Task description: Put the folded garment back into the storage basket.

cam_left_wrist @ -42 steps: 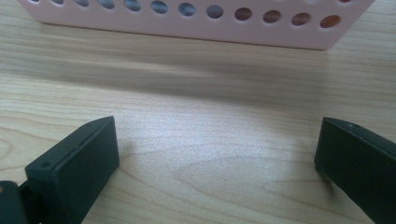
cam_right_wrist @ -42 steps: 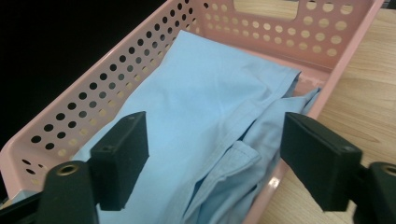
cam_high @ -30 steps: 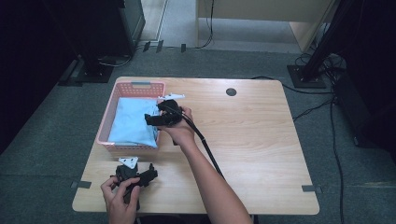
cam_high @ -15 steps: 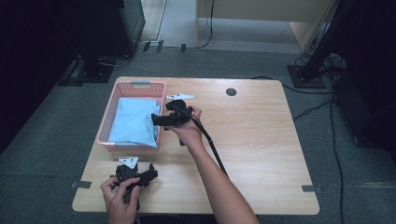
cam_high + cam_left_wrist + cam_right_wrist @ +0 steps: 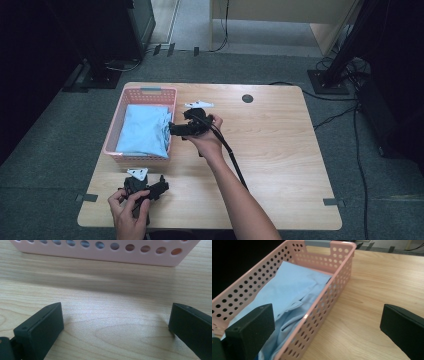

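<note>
perforated pink basket (image 5: 334, 287), crumpled blue shirt (image 5: 287, 292) inside

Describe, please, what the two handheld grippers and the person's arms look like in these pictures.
Both are black devices. The left gripper and right gripper each carry a pale grey three-cornered plate on top. Their jaws are flat, blocky black slabs with small holes near the edges. A black cable trails from the right gripper along the forearm. The forearms are bare, with no sleeves or gloves visible.

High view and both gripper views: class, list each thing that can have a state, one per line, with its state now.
Pink perforated plastic basket: upright, holding the cloth.
Light blue folded cloth: lying inside the basket.
Left tongs: open, empty, low over the table.
Right tongs: open, empty, beside the basket's right wall.
</note>
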{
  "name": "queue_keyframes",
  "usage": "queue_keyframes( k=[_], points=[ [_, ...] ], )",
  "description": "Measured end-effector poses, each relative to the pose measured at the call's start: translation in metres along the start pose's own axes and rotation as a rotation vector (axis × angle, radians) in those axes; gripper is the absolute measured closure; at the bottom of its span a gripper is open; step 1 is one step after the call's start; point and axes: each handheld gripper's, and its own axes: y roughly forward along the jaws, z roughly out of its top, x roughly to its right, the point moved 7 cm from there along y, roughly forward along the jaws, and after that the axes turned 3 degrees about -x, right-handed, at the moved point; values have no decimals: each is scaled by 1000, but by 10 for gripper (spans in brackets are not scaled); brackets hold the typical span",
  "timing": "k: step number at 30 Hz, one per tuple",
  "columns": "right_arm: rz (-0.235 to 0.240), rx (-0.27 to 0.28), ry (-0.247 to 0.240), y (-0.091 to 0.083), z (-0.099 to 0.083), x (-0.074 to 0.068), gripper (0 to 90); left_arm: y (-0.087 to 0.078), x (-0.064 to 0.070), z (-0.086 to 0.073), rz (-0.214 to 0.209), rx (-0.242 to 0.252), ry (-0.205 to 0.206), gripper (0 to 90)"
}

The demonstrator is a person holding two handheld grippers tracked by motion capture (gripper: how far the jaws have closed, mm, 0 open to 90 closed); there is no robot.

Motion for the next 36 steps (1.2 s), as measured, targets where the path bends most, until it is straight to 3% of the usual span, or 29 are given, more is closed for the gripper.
queue_keyframes(
  k=[7, 36],
  points=[
    [-16, 11, 23, -6, 0, 10, 0, 0, 0, 0, 0, -1, 1, 0],
    [-99, 36, 34, -27, -20, 47, 0, 0, 0, 0, 0, 0, -1, 0]
  ],
)
